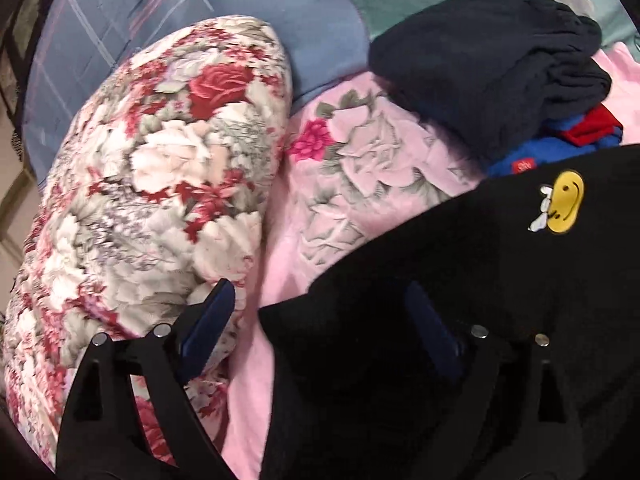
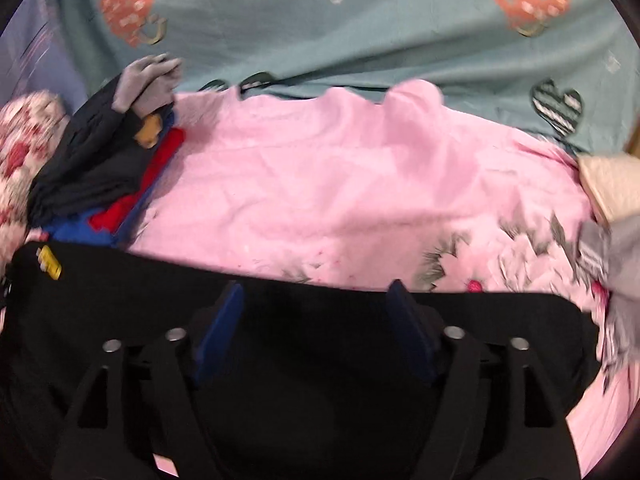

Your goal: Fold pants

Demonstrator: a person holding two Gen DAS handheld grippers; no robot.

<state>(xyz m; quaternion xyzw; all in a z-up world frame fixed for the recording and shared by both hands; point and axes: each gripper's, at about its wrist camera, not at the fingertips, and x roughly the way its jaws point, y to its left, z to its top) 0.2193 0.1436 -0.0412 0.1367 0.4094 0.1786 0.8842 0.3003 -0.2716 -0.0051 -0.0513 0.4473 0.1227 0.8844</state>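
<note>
Right now I see the black pants [image 2: 320, 320] lying flat across the pink blanket [image 2: 320, 184], a yellow smiley patch [image 1: 564, 202] near one end. My left gripper [image 1: 320, 304] hangs over their edge, jaws spread and empty; my right gripper [image 2: 316, 300] hovers above the cloth, jaws released too. Folded clothes [image 1: 488, 68] sit beyond, beside a floral pillow [image 1: 160, 168].

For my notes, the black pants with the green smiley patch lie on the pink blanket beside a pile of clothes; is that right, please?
Not quite: the smiley patch on the black pants is yellow, as the left wrist view shows. They do lie on the pink blanket beside the pile of clothes.
</note>
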